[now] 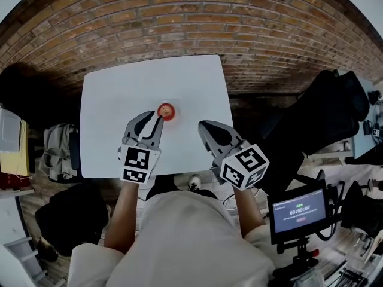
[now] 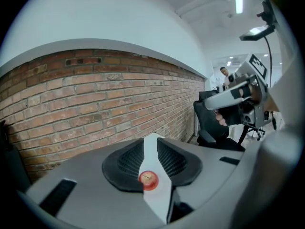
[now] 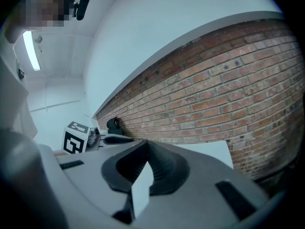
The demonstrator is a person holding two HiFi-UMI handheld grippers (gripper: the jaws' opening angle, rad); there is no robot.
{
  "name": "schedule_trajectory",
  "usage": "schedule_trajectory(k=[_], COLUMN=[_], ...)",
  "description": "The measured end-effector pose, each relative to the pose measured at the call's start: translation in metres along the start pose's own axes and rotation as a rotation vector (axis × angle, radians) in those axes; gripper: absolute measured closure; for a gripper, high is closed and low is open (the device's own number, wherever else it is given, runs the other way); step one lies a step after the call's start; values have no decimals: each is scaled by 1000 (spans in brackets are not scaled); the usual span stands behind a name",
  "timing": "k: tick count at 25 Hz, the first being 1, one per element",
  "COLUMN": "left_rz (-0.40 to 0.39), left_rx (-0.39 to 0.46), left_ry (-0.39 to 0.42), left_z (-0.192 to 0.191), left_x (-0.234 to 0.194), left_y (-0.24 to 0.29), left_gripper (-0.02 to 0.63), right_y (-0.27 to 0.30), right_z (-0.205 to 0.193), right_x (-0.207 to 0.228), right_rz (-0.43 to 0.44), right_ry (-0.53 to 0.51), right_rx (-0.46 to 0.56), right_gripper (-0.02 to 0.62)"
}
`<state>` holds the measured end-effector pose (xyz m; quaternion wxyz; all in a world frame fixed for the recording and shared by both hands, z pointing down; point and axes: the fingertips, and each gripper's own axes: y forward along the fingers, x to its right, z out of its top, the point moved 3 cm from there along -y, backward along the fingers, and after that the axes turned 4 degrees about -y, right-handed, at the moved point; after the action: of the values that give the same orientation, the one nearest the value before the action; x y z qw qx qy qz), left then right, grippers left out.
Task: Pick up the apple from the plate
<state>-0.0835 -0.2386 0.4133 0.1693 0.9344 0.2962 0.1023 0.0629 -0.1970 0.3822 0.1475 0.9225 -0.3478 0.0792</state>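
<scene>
A small red apple (image 1: 166,110) sits on a pale plate (image 1: 174,104) that barely stands out from the white table (image 1: 102,100). My left gripper (image 1: 154,118) is just short of the apple on its near-left side, jaws a little apart and empty. In the left gripper view the apple (image 2: 148,180) shows through the narrow gap between the jaws of the left gripper (image 2: 151,146), ahead of the tips. My right gripper (image 1: 202,125) hovers to the apple's right, over the table's near right part. Its tips meet in the right gripper view (image 3: 145,144), holding nothing.
A brick wall (image 1: 191,23) runs behind the table. A black chair (image 1: 326,109) stands to the right, and a monitor on a stand (image 1: 297,211) at the near right. Bags and boxes (image 1: 57,151) crowd the floor on the left.
</scene>
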Motion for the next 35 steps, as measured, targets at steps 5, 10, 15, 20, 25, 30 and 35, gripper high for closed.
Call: schedule_trajectory(k=[5,10,15,20,25,30,35], left_rz=[-53,-92,-150,-182,-208,-205,-186], left_rx=[-30,-74,-115,-130,-153,-171,-179], left_ry=[-10,-27,-47,-75,-79,-75,-70], left_z=[-16,-31,-47,-59,-71,-80,-92], left_x=[-13,-17,-12,-9,-8,-10,-12], left_y=[22,38,52,61,69,74,79], left_gripper=[511,503,457,402,342,330,330], right_y=[17,22,22,23,23,27,32], right_z=[-4,-6,-12,-15,-20,-25,-30], right_x=[7,12,17,19,19,18,15], right_rz=[-38,-65,-95,-110,-117,-108,-89], right_ry=[15,31,54,65,72,71,70], right_rx=[-13,-23,-37,-52,-74,-94,-113], right_gripper=[594,594,594,594,594,594,594])
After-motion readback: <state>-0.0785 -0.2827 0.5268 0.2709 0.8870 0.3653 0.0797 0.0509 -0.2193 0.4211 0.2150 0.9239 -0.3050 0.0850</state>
